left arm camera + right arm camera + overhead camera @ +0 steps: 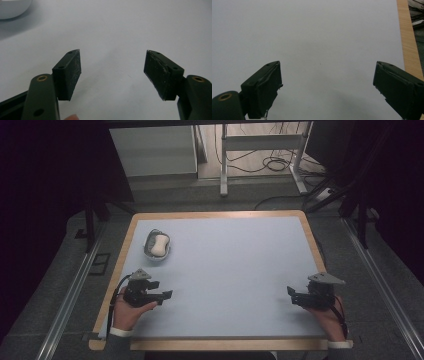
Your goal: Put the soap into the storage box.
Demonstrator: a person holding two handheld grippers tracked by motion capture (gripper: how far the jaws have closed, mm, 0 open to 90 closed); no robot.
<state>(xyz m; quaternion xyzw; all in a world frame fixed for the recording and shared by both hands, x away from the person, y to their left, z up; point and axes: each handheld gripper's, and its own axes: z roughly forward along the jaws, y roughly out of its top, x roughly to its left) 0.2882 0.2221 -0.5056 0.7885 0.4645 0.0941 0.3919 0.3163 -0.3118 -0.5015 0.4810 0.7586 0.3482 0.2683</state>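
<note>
A small grey bowl (151,252) holding a white soap-like bar (159,245) sits on the pale table (235,260) near its back left. My left gripper (162,291) rests low at the front left, below the bowl, jaws spread wide with nothing between them. In the left gripper view its gripper (112,68) faces bare table, and the bowl's rim (13,8) peeks in at the top left corner. My right gripper (294,296) lies at the front right, pointing left. The right gripper view has the gripper (327,82) open over bare surface.
The table has a wooden rim (215,214), seen as a strip (409,47) at the right of the right gripper view. Beyond the far edge stand metal frame legs (223,165) and cables on the floor. Rails run along both sides.
</note>
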